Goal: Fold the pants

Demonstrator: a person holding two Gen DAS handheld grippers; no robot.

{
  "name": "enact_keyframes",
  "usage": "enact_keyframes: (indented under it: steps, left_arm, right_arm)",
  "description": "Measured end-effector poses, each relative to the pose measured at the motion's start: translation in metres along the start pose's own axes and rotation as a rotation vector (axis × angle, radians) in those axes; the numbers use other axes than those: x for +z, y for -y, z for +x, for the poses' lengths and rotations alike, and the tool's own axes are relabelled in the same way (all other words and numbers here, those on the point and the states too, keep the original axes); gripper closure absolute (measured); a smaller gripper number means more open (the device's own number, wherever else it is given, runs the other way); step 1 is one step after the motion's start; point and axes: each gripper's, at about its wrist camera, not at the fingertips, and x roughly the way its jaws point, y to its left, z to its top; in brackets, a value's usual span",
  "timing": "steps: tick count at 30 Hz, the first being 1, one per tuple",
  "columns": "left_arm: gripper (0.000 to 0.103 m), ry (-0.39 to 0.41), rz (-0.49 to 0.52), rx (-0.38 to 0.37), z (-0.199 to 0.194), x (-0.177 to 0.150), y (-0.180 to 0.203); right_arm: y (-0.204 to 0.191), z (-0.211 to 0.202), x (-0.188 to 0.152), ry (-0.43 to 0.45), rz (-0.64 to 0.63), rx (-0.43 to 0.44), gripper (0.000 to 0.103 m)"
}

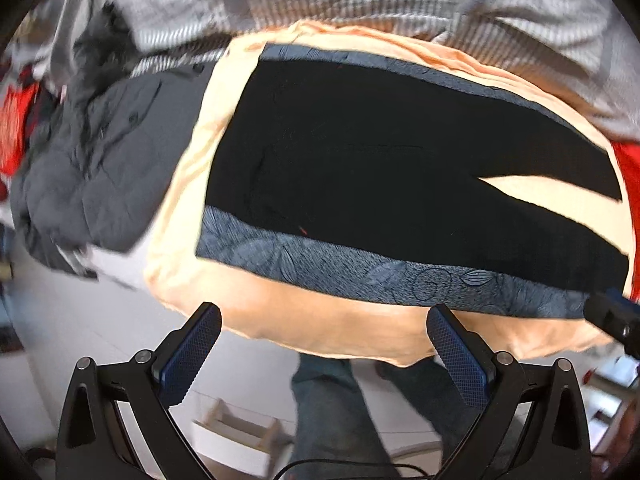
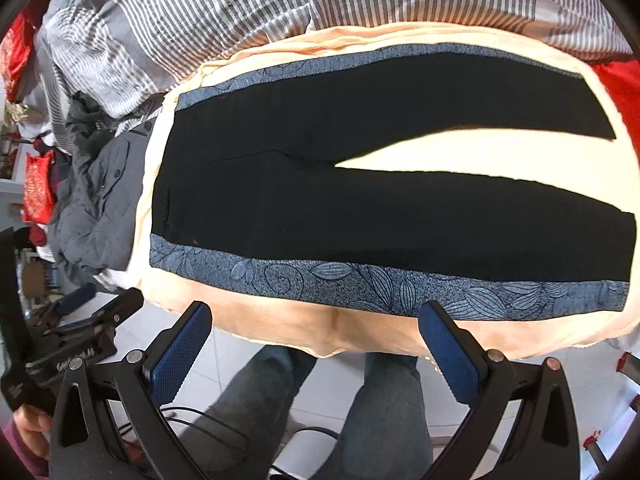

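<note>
Black pants (image 2: 360, 200) with blue patterned side bands, spread flat on peach sheet (image 2: 280, 328), waist left, legs right. Grey jacket (image 2: 96, 208) heaped left. Left gripper (image 1: 324, 354) and right gripper (image 2: 316, 346) fingers released, empty, near the bed edge.

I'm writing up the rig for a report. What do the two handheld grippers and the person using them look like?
Both the left gripper and right gripper are matte black, with two angled fingers carrying blue cross-hatched pads, silver pivot bolts and thin black cables below. The person wears dark grey trousers and a purple sleeve.
</note>
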Motion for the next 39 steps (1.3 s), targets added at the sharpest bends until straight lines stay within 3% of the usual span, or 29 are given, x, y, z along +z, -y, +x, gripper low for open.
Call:
enact_keyframes:
  steps: [4, 12, 14, 18, 24, 29, 30, 32, 34, 37, 39]
  left_arm:
    - [0.0, -0.029, -0.082, -0.027, 0.019, -0.005, -0.005]
    - [0.0, -0.034, -0.211, -0.158, 0.072, -0.001, -0.039]
    - [0.0, -0.036, -0.222, -0.179, 0.088, 0.0, -0.048]
    - [0.0, -0.01, -0.222, -0.21, 0.107, -0.002, -0.061]
    - [0.0, -0.032, -0.233, -0.31, 0.139, -0.008, -0.079]
    - [0.0, -0.032, -0.327, -0.404, 0.148, -0.015, -0.095]
    - [0.0, -0.031, -0.336, -0.4, 0.149, -0.015, -0.097]
    - [0.0, -0.038, -0.335, -0.392, 0.152, -0.013, -0.097]
    - [0.0, -0.042, -0.335, -0.41, 0.154, -0.011, -0.098]
    - [0.0, -0.038, -0.369, -0.461, 0.156, -0.009, -0.102]
    - [0.0, -0.027, -0.428, -0.527, 0.156, -0.011, -0.113]
  right_arm:
    - [0.015, 0.017, -0.007, -0.023, 0.041, 0.069, 0.0]
    - [0.021, 0.09, -0.032, -0.061, 0.279, 0.427, 0.0]
    - [0.023, 0.117, -0.042, -0.057, 0.347, 0.46, 0.0]
    - [0.033, 0.153, -0.052, 0.009, 0.409, 0.496, 0.02]
    - [0.053, 0.188, -0.069, 0.078, 0.501, 0.57, 0.021]
    - [0.07, 0.194, -0.068, 0.167, 0.59, 0.661, 0.024]
    - [0.073, 0.195, -0.066, 0.176, 0.611, 0.674, 0.027]
    - [0.074, 0.198, -0.062, 0.176, 0.652, 0.704, 0.043]
    - [0.075, 0.2, -0.058, 0.161, 0.697, 0.777, 0.079]
    - [0.068, 0.186, -0.052, 0.17, 0.685, 0.854, 0.091]
    - [0.067, 0.172, -0.053, 0.178, 0.661, 0.888, 0.093]
